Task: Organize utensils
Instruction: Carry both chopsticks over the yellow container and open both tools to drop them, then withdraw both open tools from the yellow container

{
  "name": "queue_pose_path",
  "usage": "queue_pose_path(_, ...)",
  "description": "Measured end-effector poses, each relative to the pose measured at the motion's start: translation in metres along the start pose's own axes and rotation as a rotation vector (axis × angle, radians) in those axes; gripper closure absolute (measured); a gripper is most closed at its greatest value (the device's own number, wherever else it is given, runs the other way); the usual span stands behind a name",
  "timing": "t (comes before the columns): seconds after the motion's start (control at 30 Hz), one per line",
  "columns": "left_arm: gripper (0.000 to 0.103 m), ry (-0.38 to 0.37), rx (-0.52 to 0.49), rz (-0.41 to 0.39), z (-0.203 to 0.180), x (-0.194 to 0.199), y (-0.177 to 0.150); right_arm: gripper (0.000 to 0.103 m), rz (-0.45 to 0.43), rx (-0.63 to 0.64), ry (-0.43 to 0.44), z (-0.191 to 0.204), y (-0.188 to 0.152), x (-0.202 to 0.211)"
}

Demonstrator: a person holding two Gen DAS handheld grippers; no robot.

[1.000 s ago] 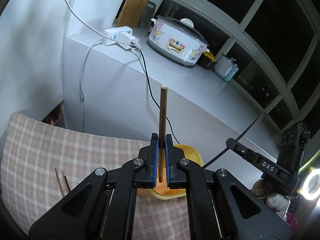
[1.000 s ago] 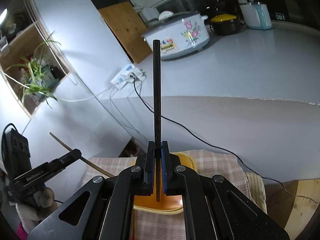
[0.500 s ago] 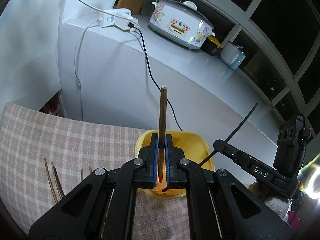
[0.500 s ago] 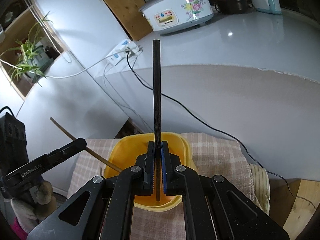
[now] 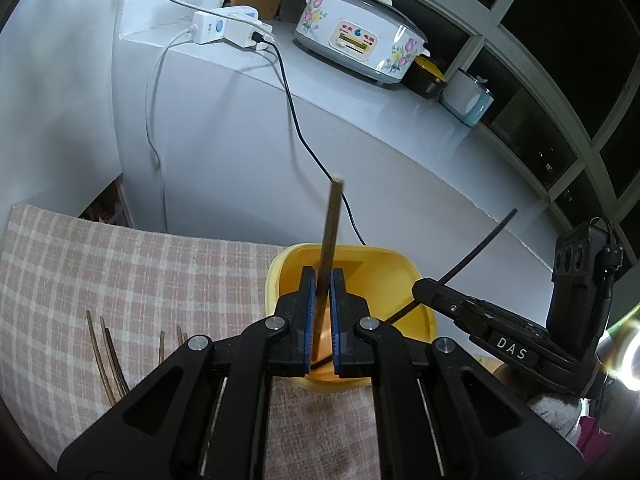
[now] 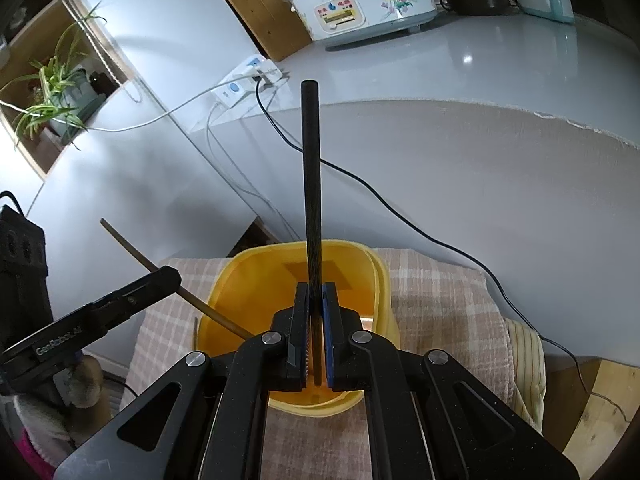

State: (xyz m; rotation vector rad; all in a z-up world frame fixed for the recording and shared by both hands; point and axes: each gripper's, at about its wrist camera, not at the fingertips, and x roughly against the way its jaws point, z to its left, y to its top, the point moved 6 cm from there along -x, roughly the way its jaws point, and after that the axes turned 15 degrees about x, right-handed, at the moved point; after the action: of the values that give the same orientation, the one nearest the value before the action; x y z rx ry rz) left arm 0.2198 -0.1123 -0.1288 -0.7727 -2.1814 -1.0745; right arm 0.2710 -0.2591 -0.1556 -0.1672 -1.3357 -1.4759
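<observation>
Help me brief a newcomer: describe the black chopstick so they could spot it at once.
Start at the pink checked cloth and find the square yellow plastic container on it. Above its opening, the right gripper is shut on a black chopstick, standing upright. The light brown wooden chopstick in the left gripper is paler.

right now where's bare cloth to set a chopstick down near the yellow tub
Bare checked cloth lies left of the yellow tub, behind the loose chopsticks. Over the tub it's crowded: both claws hold chopsticks there.
</observation>
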Motion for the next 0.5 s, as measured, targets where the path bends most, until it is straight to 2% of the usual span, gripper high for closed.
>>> queue_pose_path(0.23,0.099,-0.003,-0.003,0.013,0.002,0.003,0.001,0.097,0.013,-0.007,-0.028,0.001,-0.001,0.001)
queue_pose_path(0.3,0.092,-0.007,0.000,0.020,0.004,0.004,0.002,0.097,0.015,-0.009,-0.038,0.001,-0.001,0.002)
queue_pose_path(0.33,0.088,-0.008,0.000,0.021,0.004,0.005,0.002,0.093,0.017,-0.010,-0.042,0.001,-0.001,0.002)
queue_pose_path(0.43,0.088,-0.013,-0.006,0.022,0.005,0.009,0.002,0.075,0.016,-0.015,-0.060,0.001,-0.001,0.006)
queue_pose_path(0.5,0.088,-0.016,-0.009,0.024,0.006,0.013,0.003,0.074,0.009,-0.015,-0.071,0.001,-0.001,0.009)
